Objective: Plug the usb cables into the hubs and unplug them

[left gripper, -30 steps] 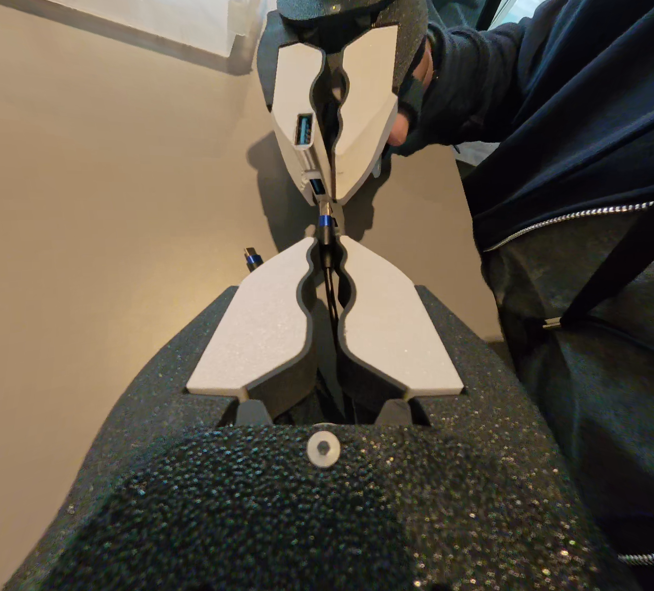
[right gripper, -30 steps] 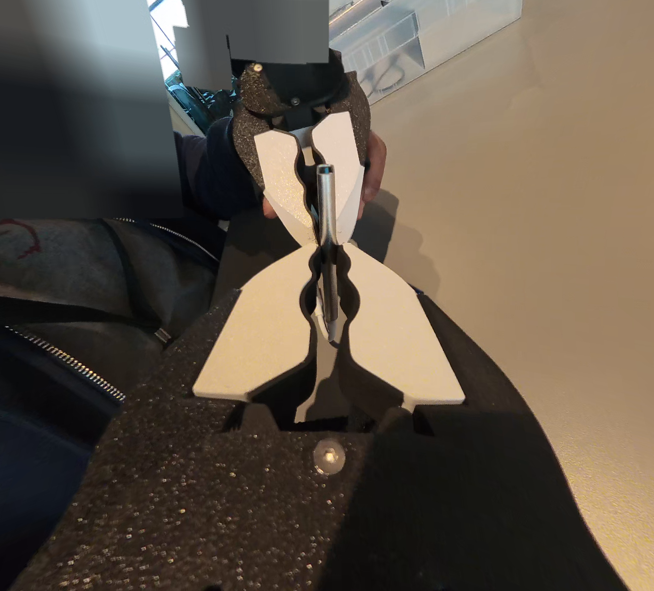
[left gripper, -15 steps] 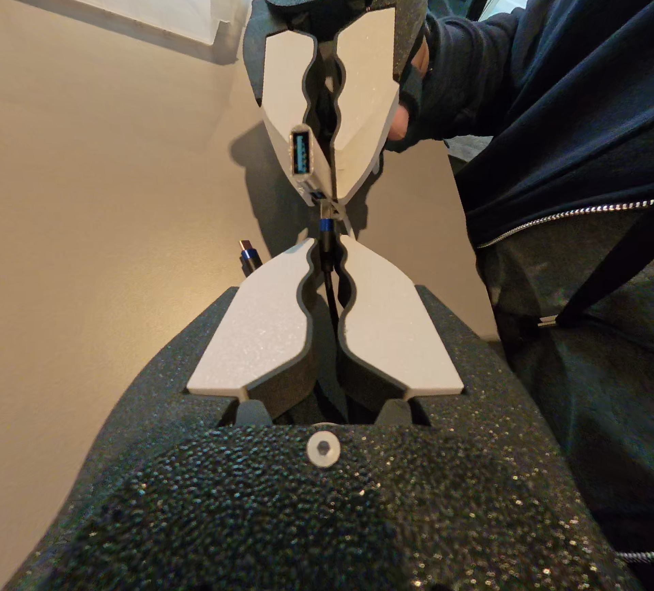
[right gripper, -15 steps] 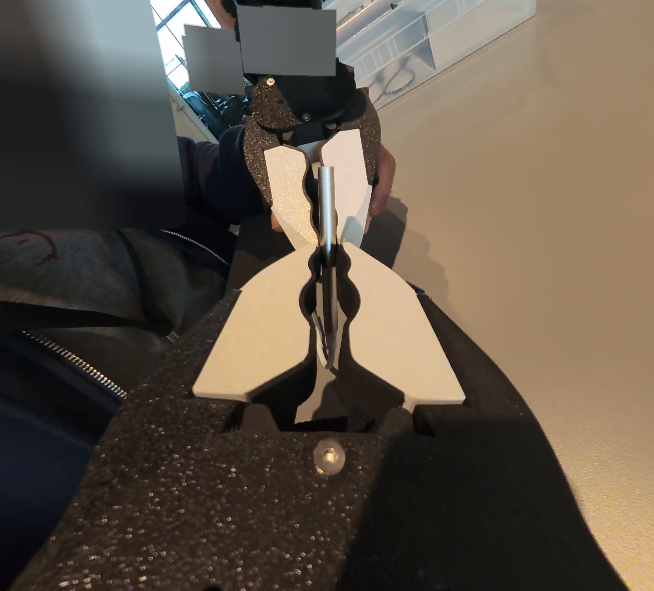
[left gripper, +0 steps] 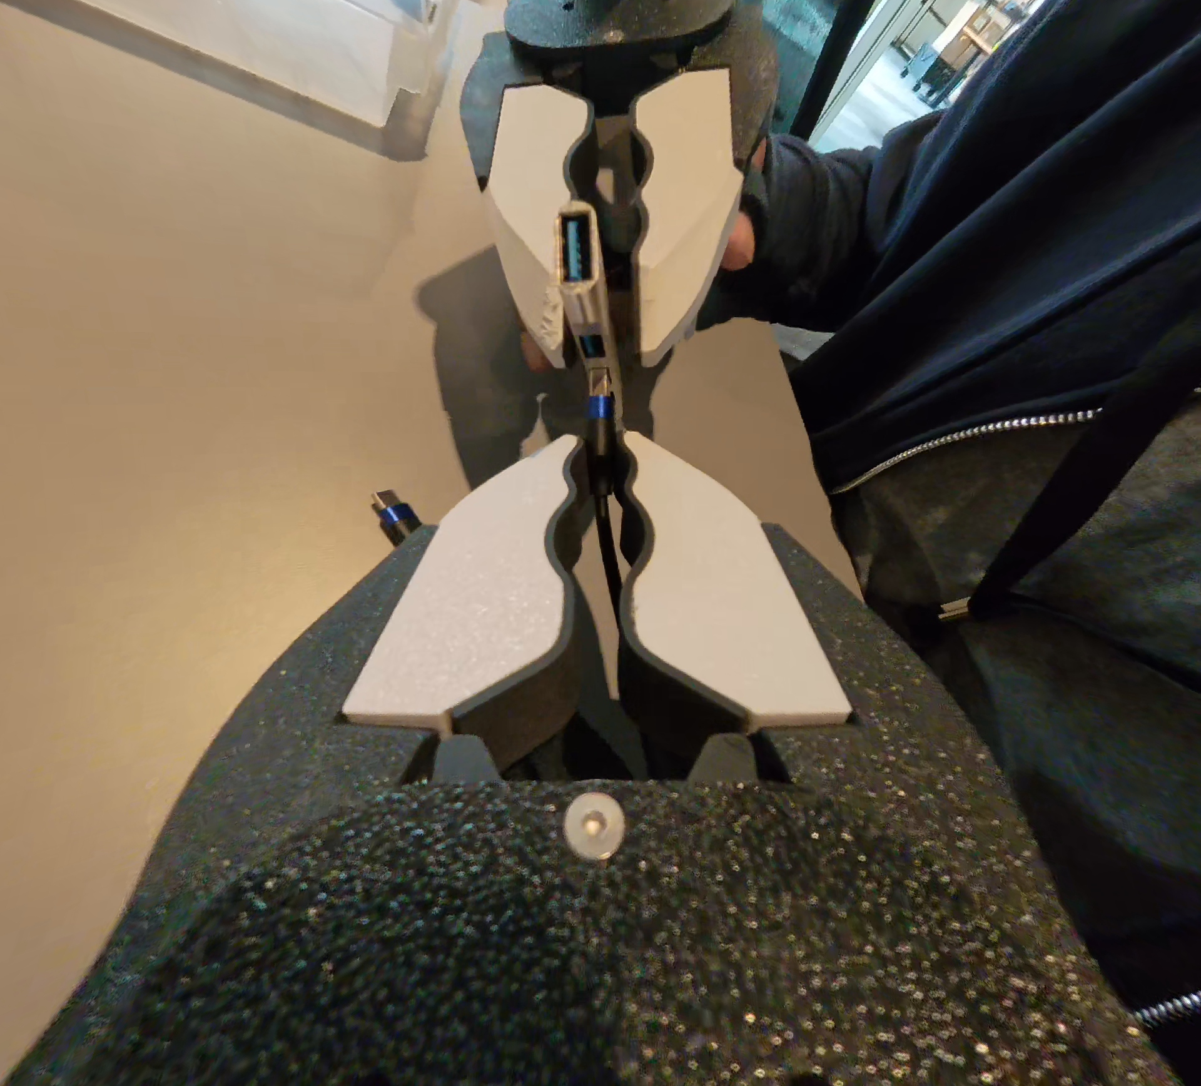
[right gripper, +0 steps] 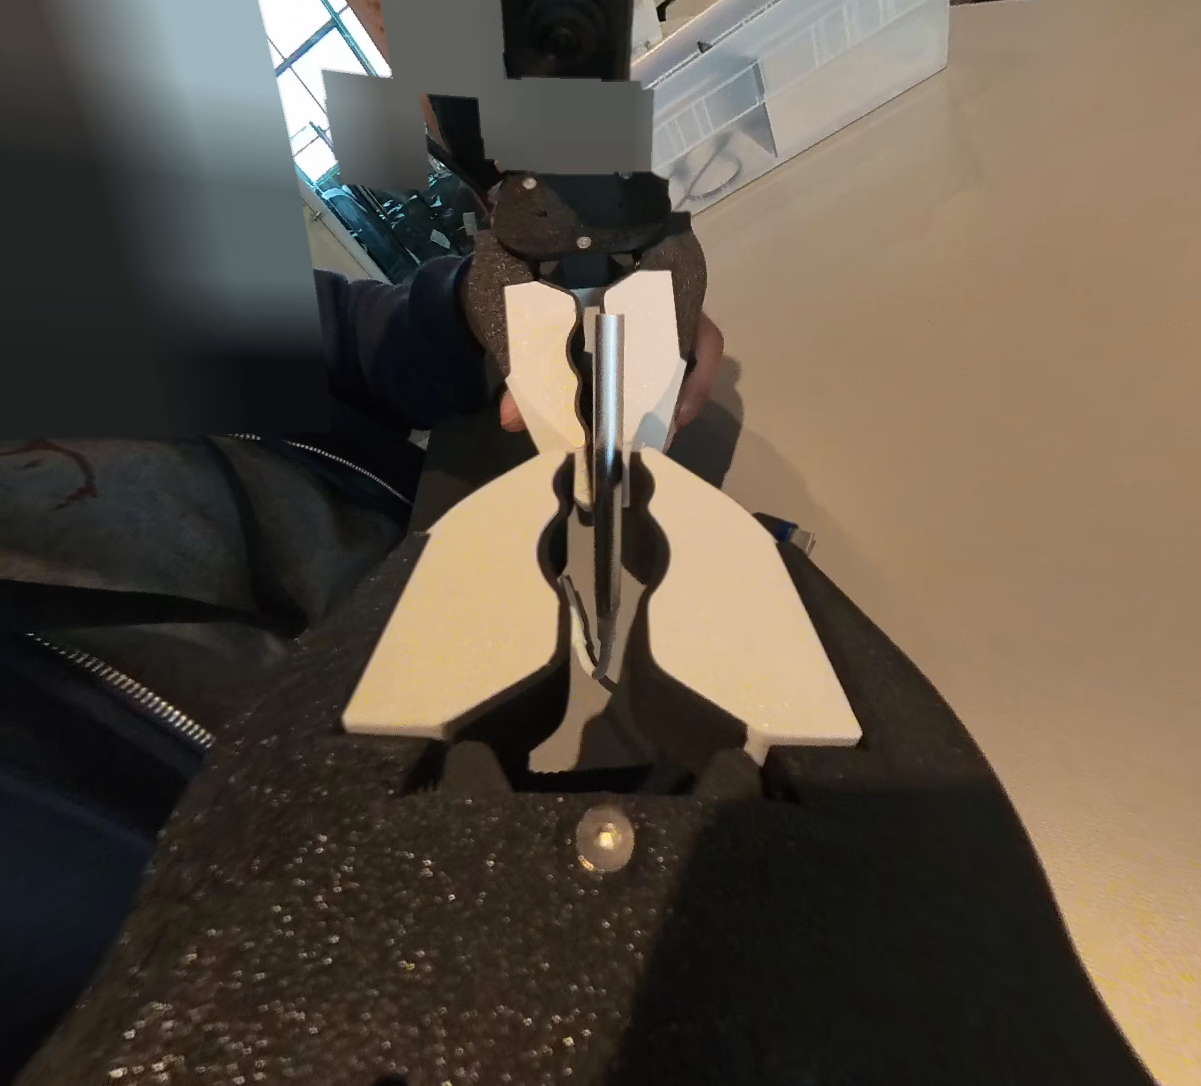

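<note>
My left gripper (left gripper: 601, 444) is shut on a black USB cable (left gripper: 607, 535) with a blue ring behind its metal plug (left gripper: 598, 384). Facing it, my right gripper (left gripper: 607, 356) is shut on a slim silver hub (left gripper: 580, 275) with blue ports. The plug tip meets the hub's lower end; I cannot tell how deep it sits. In the right wrist view the right gripper (right gripper: 601, 460) holds the hub (right gripper: 607, 392) edge-on, pointing at the left gripper (right gripper: 607, 437). The hub's own lead (right gripper: 585, 632) hangs between the fingers.
A second blue-ringed cable end (left gripper: 390, 514) lies on the beige table (left gripper: 195, 340) left of my left gripper; it also shows in the right wrist view (right gripper: 789, 531). A clear plastic bin (left gripper: 260, 15) stands at the back. A person in a dark jacket (left gripper: 975, 275) stands close on the right. Only a small space, under 4 cm, lies between the two pairs of fingers.
Both grippers stay shut and tip to tip. The hub has shifted slightly against the plug, and both views have tilted up a little.
</note>
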A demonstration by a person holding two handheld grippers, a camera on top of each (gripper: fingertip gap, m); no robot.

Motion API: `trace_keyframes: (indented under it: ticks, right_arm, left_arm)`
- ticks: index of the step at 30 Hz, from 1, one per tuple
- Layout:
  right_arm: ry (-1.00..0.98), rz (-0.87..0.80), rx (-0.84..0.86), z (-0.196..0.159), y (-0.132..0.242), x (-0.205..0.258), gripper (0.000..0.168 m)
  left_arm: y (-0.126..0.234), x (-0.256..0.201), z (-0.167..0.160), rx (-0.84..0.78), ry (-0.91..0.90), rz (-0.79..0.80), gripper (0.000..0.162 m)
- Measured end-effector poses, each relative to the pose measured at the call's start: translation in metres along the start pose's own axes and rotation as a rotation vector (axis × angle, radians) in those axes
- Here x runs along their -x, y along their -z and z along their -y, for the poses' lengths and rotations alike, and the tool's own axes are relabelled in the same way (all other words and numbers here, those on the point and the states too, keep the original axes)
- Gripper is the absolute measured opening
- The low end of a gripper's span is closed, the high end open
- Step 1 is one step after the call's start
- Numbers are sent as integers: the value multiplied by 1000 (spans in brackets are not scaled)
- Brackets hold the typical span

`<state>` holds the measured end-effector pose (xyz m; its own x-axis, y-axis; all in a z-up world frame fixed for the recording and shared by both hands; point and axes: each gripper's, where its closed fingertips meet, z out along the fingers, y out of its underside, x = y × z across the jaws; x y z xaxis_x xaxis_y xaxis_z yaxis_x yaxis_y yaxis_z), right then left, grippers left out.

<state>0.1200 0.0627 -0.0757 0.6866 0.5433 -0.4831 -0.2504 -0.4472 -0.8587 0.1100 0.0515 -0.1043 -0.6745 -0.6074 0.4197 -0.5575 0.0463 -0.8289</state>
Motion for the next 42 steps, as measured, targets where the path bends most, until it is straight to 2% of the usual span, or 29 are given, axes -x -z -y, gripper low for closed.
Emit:
trace_keyframes:
  ticks: [3,8,25,42]
  right_arm:
    - [6,-16,-2,0,7,-4,16]
    - [47,-36,34,-6,9,-5,8]
    - [93,-31,174,-20,3,-1,8]
    - [104,-42,241,-25,-1,-1,8]
  left_arm:
    - [1,3,-1,-6,3,10,7]
    - [1,3,-1,19,-18,25,7]
    - [-3,1,-16,206,-106,92,7]
    - [-5,1,-19,234,-116,95,6]
